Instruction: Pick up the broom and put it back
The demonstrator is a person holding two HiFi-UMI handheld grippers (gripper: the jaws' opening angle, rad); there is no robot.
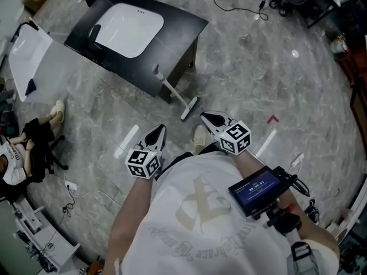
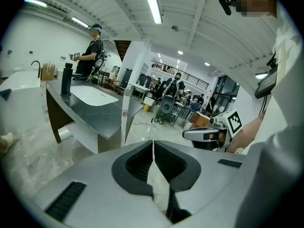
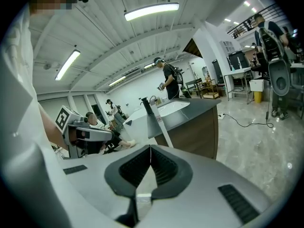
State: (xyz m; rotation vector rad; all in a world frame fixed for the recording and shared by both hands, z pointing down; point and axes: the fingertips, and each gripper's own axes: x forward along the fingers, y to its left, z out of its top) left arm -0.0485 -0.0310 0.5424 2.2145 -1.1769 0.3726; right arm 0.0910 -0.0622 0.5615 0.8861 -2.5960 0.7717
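The broom (image 1: 174,93) leans against the front of the black counter (image 1: 178,27), its white handle up at the counter's edge and its head (image 1: 190,109) on the floor. Both grippers hover just short of it, apart from it. My left gripper (image 1: 161,129) is to the head's lower left, shut and empty. My right gripper (image 1: 203,116) is just right of the head, also shut and empty. The handle (image 2: 126,113) rises ahead in the left gripper view, beyond the shut left gripper (image 2: 153,142). It slants (image 3: 162,125) above the shut right gripper (image 3: 150,147) in the right gripper view.
The counter holds a white sink (image 1: 129,28) and a dark faucet (image 2: 66,80). A white table (image 1: 31,53) stands to its left, with a seated person (image 1: 23,145) near it. Another person (image 3: 168,80) stands behind the counter. Cables (image 1: 229,7) and tape marks (image 1: 273,119) lie on the marble floor.
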